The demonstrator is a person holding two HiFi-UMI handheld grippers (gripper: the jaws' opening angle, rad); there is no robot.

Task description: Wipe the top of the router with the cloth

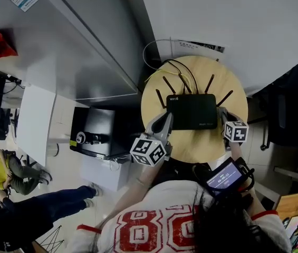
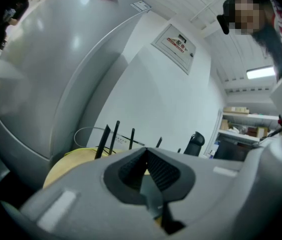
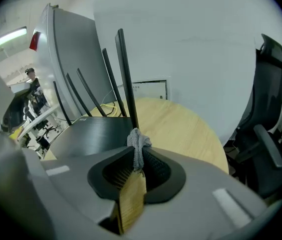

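**Left gripper**: jaws closed tip to tip, with nothing visible between them. In the head view its tips sit at the left edge of the router; contact cannot be confirmed. Its marker cube lies behind the jaws, towards the person.

**Right gripper**: jaws clamped on the cloth. In the head view it sits at the router's right edge, opposite the left gripper.

**Cloth**: grey, bunched into a small tuft. It is pinched between the right gripper's jaws and sticks out just past their tips. Whether it touches the router cannot be told.

**Router**: black, flat and rectangular, lying between the two grippers. In the right gripper view its top spreads ahead and to the left of the jaws.

**Antennas**: thin, black and upright, in a row along the router's far edge. The nearest one rises straight ahead of the right gripper's jaws, and several also show ahead of the left gripper.

**Table**: round, with a light wood top, under the router and both grippers.

**Cables**: dark leads run from behind the router, beyond both grippers.

**Office chair**: black, to the right of the right gripper and beside the table.

**Grey cabinet**: a large cabinet to the left of the left gripper.
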